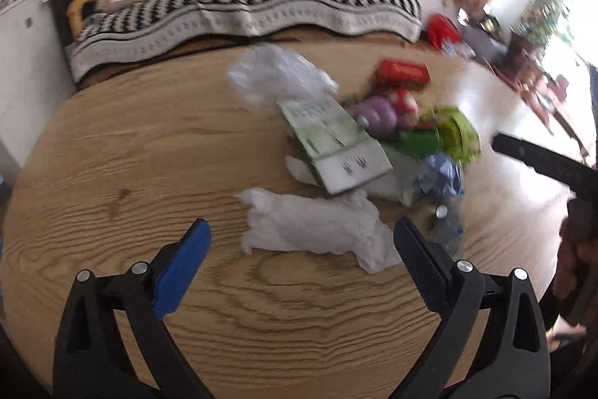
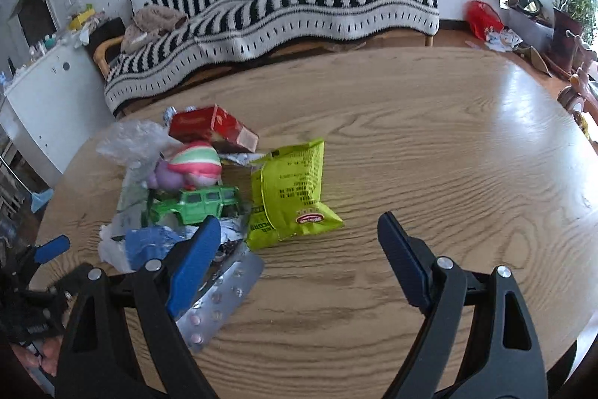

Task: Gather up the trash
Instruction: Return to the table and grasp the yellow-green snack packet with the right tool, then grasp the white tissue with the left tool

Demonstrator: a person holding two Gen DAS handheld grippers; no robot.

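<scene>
A heap of trash lies on the round wooden table (image 1: pixel 112 144). In the left wrist view my left gripper (image 1: pixel 301 234) stands open just above a crumpled white tissue (image 1: pixel 314 227), which lies between its blue pads without being pressed. Behind it are a white and green carton (image 1: pixel 336 141), a clear plastic bag (image 1: pixel 276 77) and a crushed bottle (image 1: pixel 446 223). In the right wrist view my right gripper (image 2: pixel 297 230) stands open and empty over the table, right of the heap. A yellow-green snack bag (image 2: pixel 291 189) lies just ahead, and a silver pill blister (image 2: pixel 220 301) lies under the left finger.
A green toy car (image 2: pixel 198 204), a striped plush toy (image 2: pixel 190 163) and a red box (image 2: pixel 213 129) sit in the heap. Crumpled blue paper (image 2: pixel 149 245) lies at its near side. A sofa with a black and white throw (image 2: pixel 284 10) stands behind the table. Bare wood lies to the right (image 2: pixel 467 156).
</scene>
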